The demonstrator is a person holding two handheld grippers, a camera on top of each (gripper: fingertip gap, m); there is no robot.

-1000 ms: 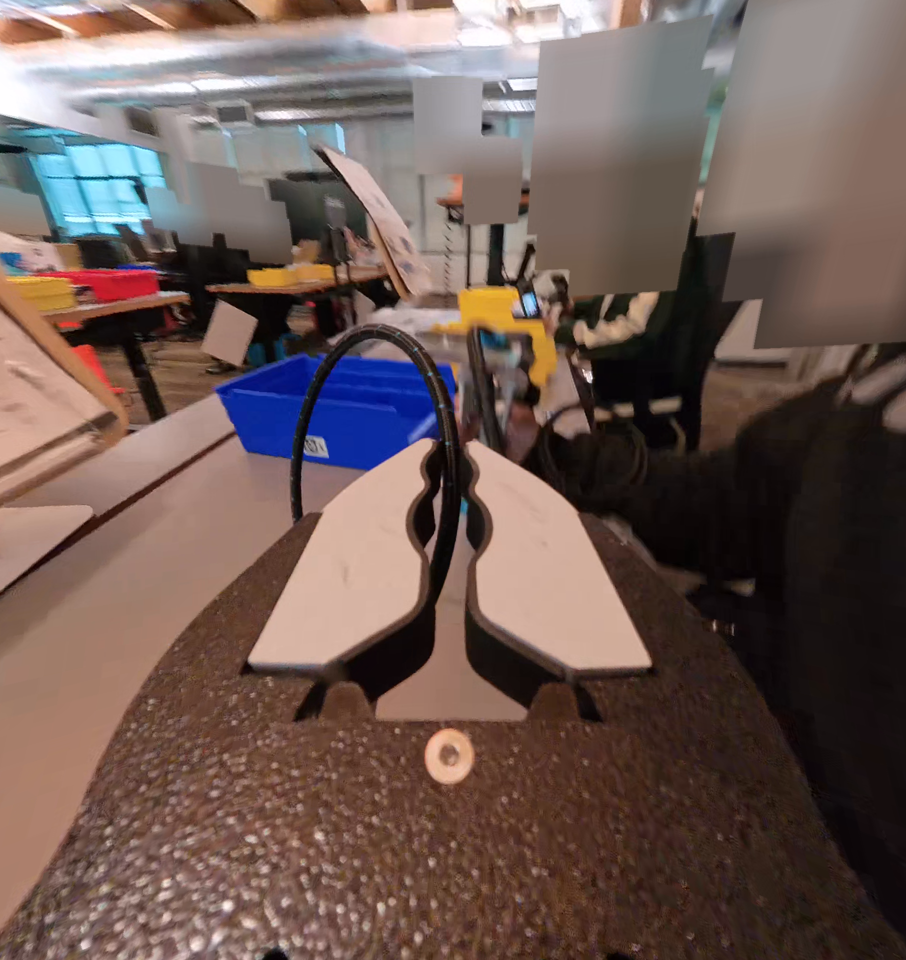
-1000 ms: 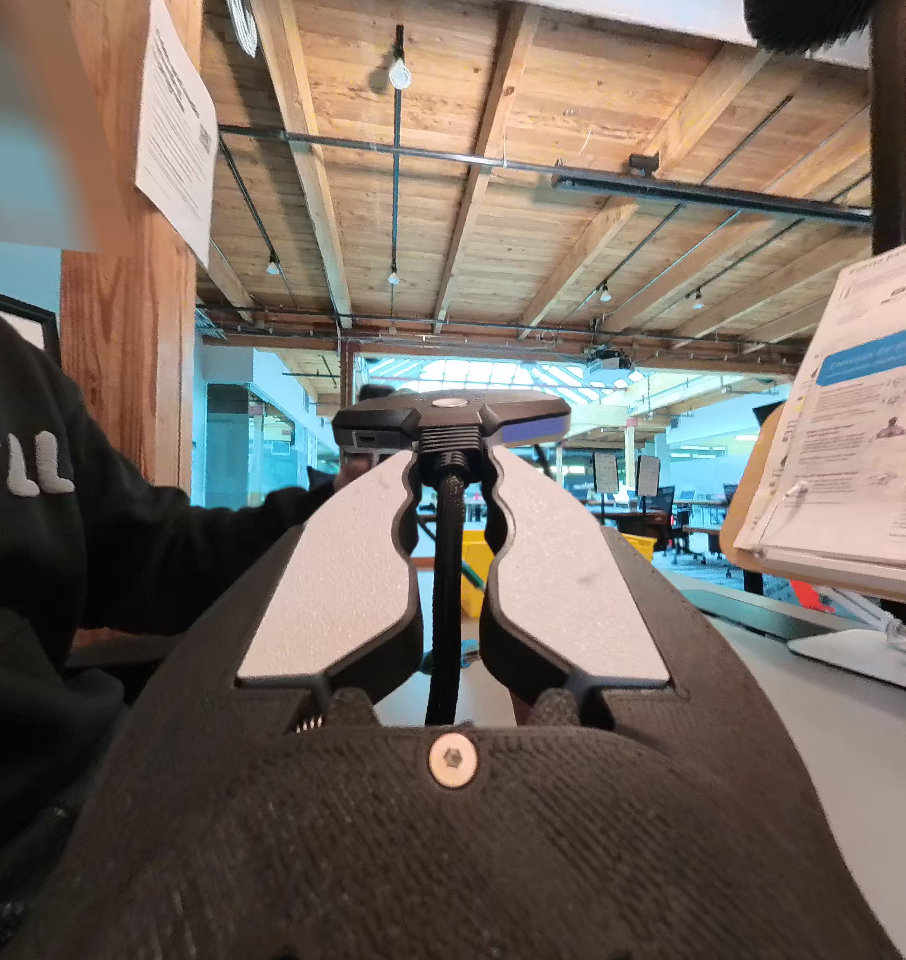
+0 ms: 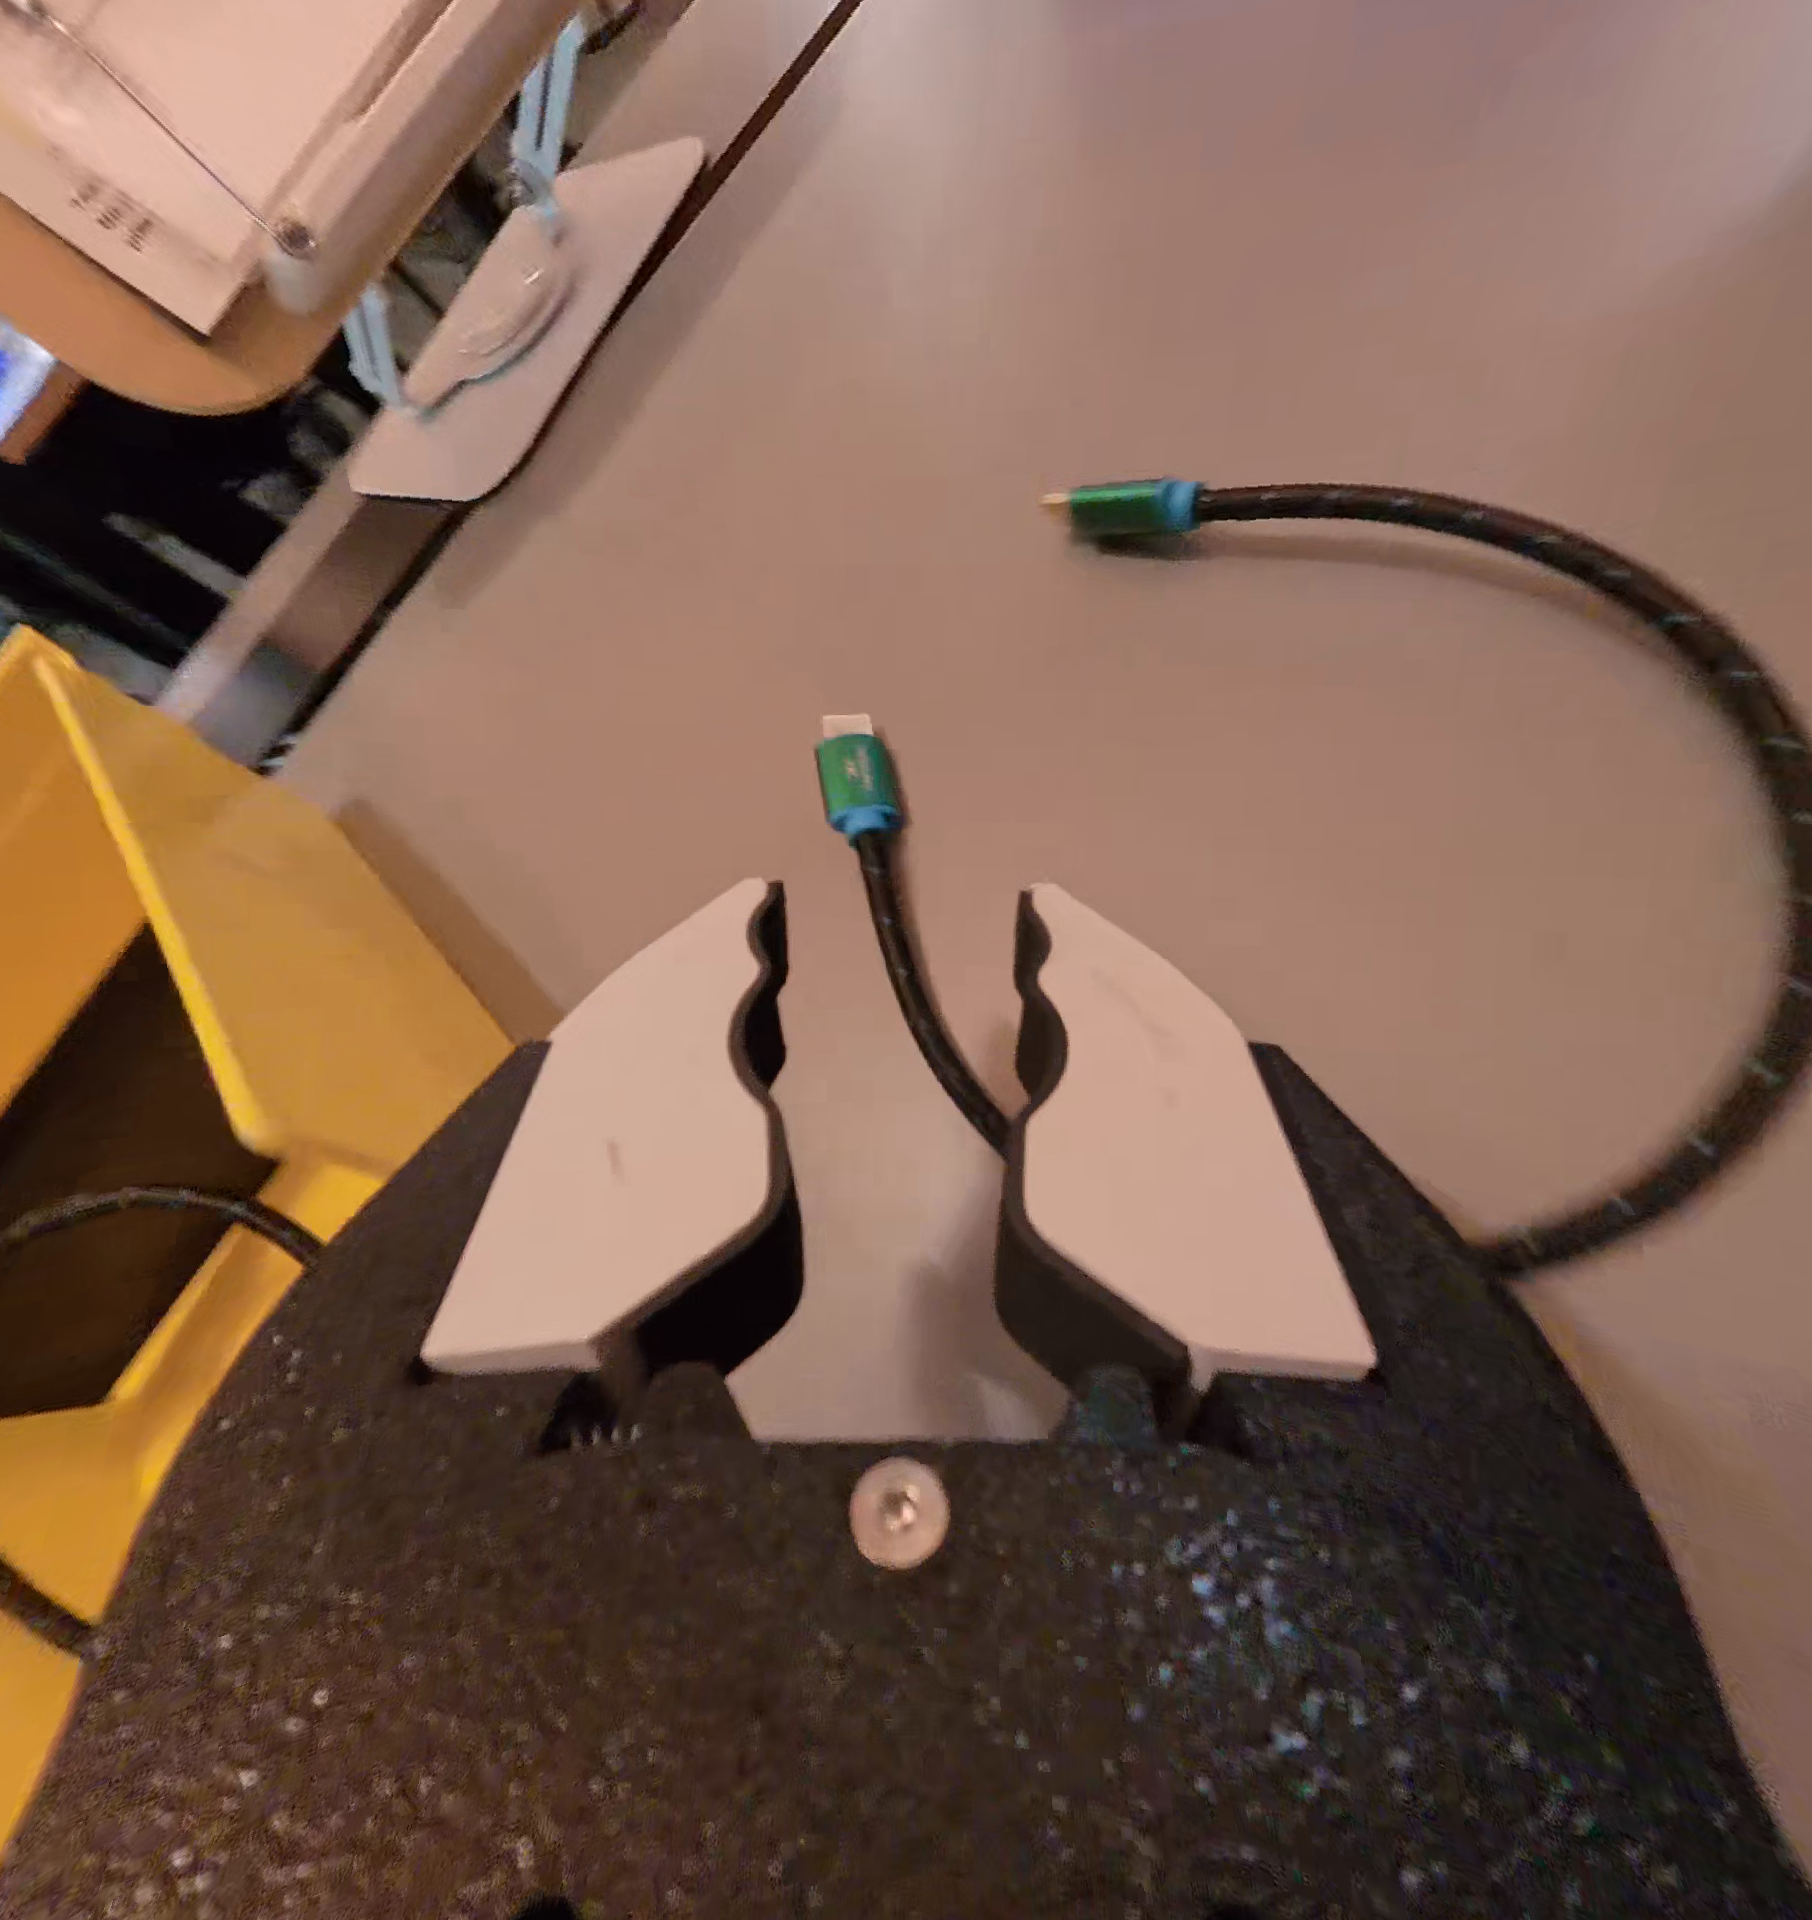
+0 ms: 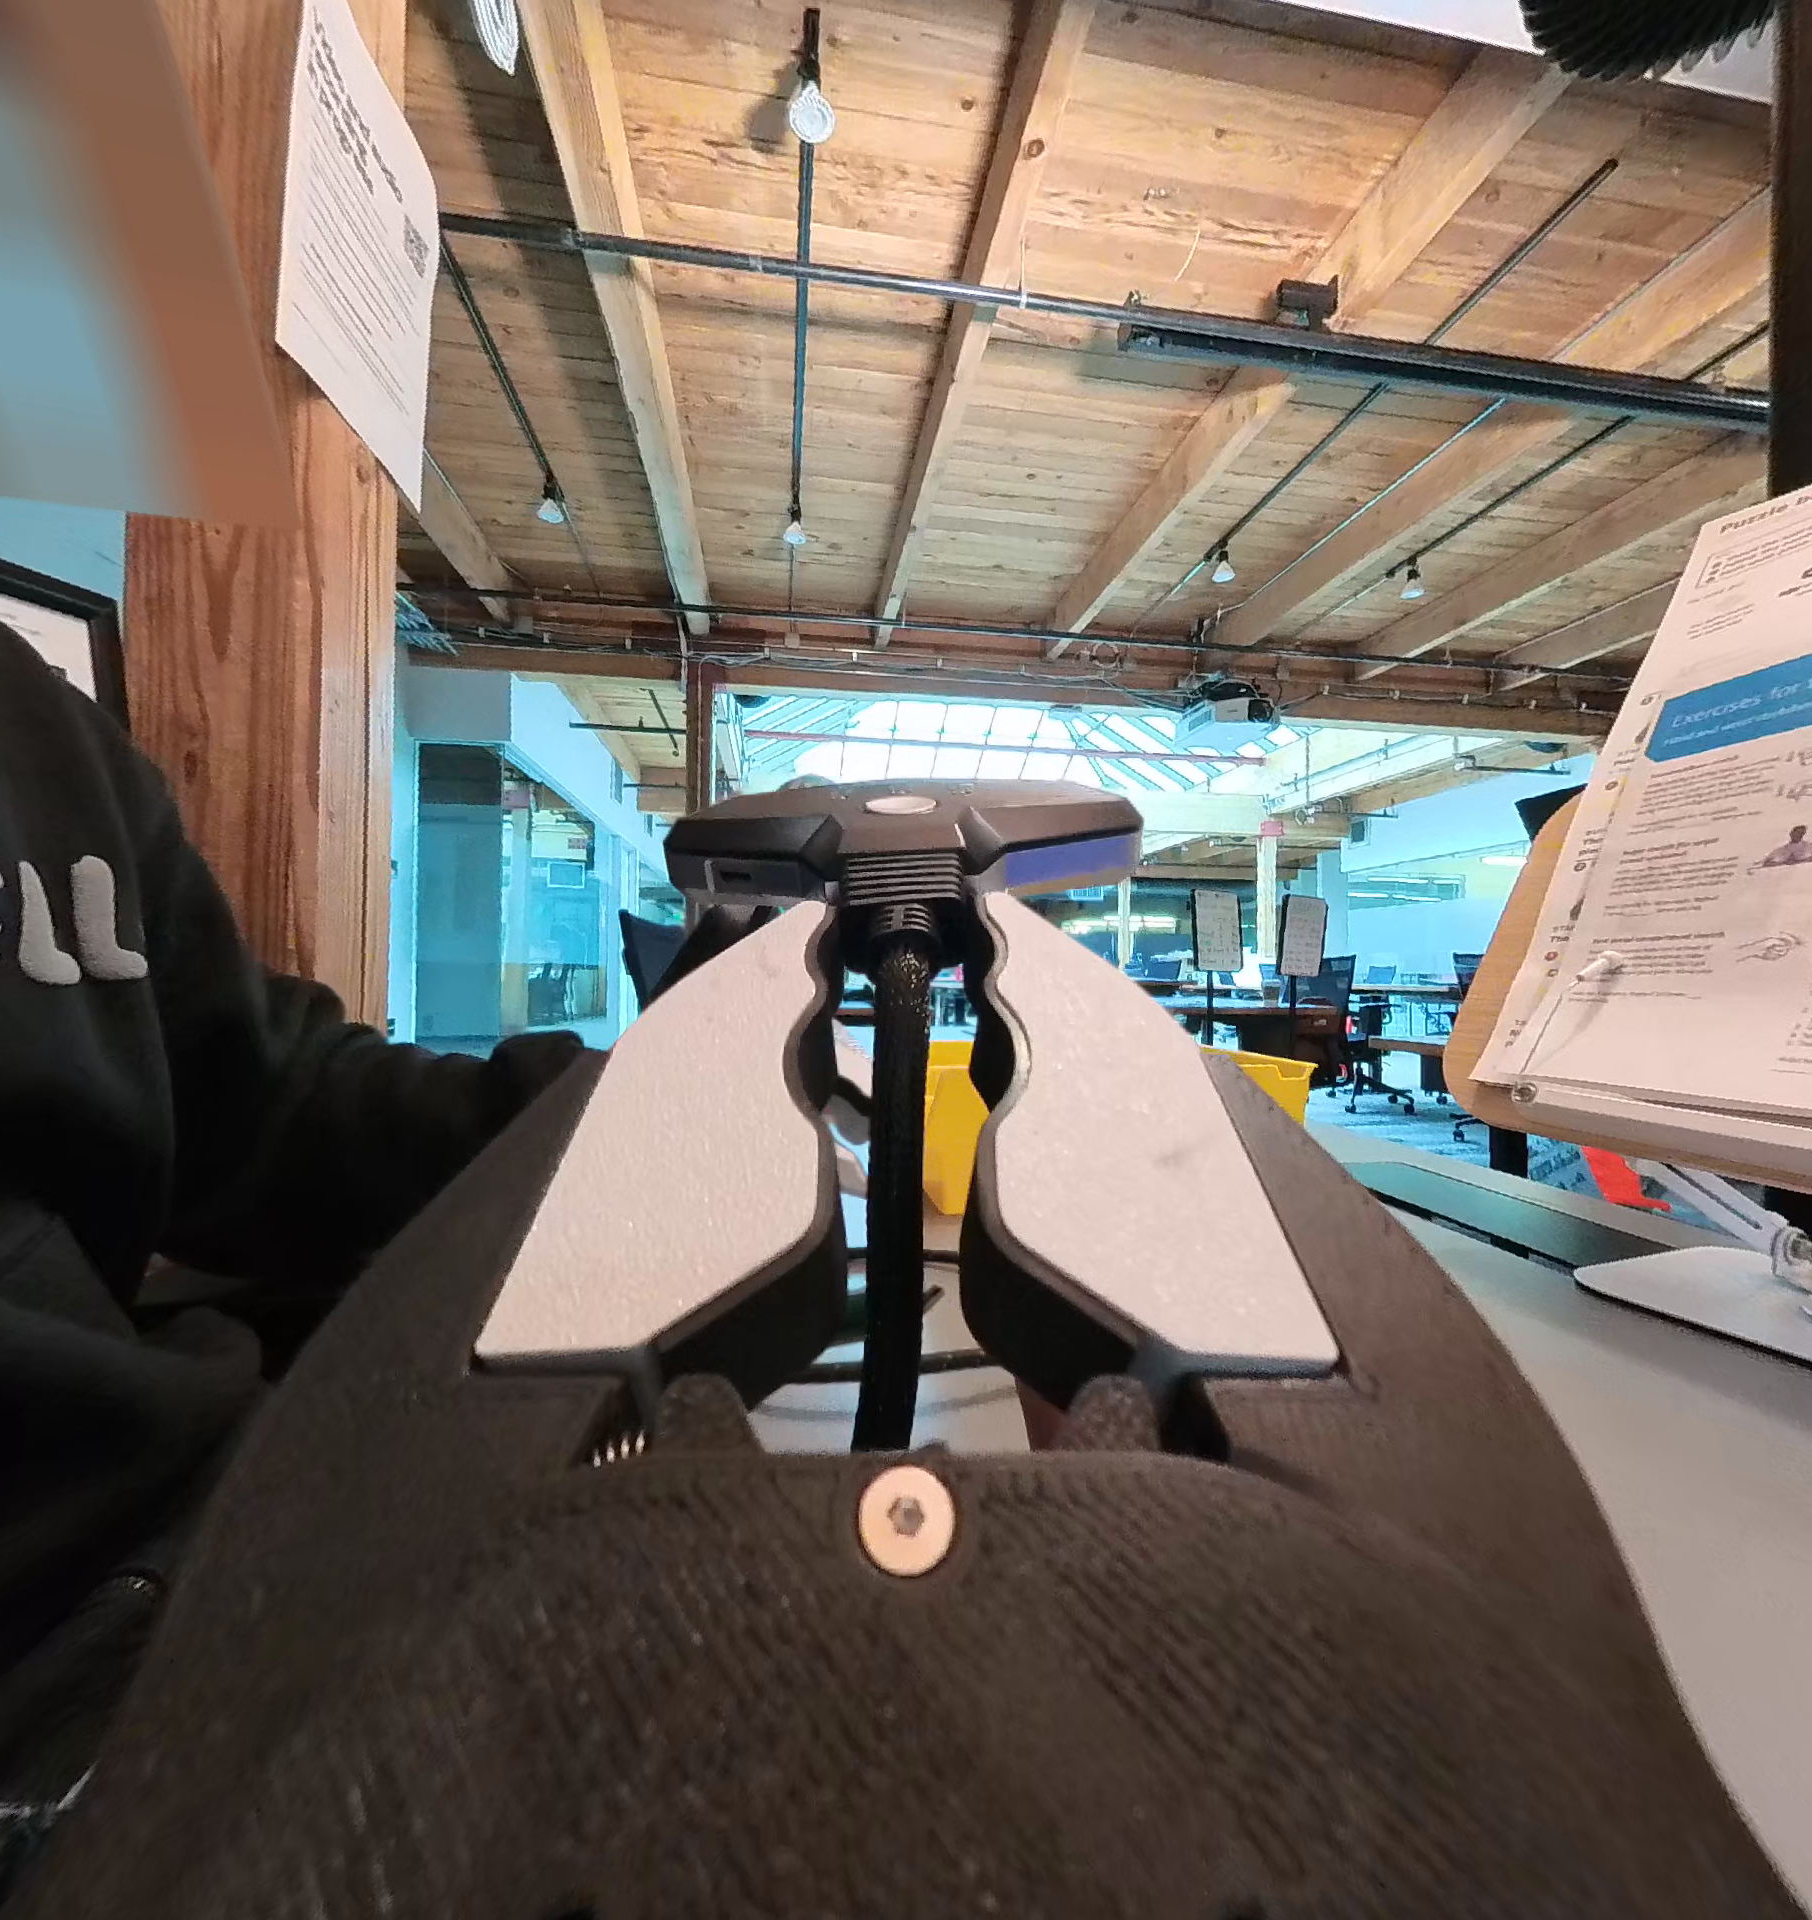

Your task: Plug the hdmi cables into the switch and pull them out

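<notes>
**Switch held up by the right gripper, cable lying loose under the left**

In the left wrist view, the left gripper (image 3: 897, 904) is pointed down at the bench (image 3: 1297, 260). Its jaws are held wide apart and nothing is gripped between them. A black braided cable (image 3: 1712, 727) is laid on the bench in a wide loop. One green plug (image 3: 857, 779) with a blue collar is seen just ahead of the jaws, with its metal tip turned away from the gripper. The cable behind it is passed between the two fingers and goes out of sight under the right finger (image 3: 1172, 1164); whether it is touched there cannot be told. The second plug (image 3: 1125, 511) is placed farther off and to the right, well apart from the first one. Both plugs are free on the bench. A yellow bin (image 3: 216, 914) is seen at the left, with another dark cable (image 3: 133, 1210) hanging into it. A document stand (image 3: 455, 343) is found at the upper left.

In the right wrist view, the right gripper (image 4: 904, 914) is pointed upward toward the wooden ceiling. Its jaws are nearly closed on the ribbed neck of the black switch (image 4: 902, 831), which is lifted above the bench. The own lead (image 4: 897, 1143) of the switch is run down between the fingers. An empty port is shown on the left face of the switch. A person's dark sleeve (image 4: 258, 1091) is seen at the left.
</notes>
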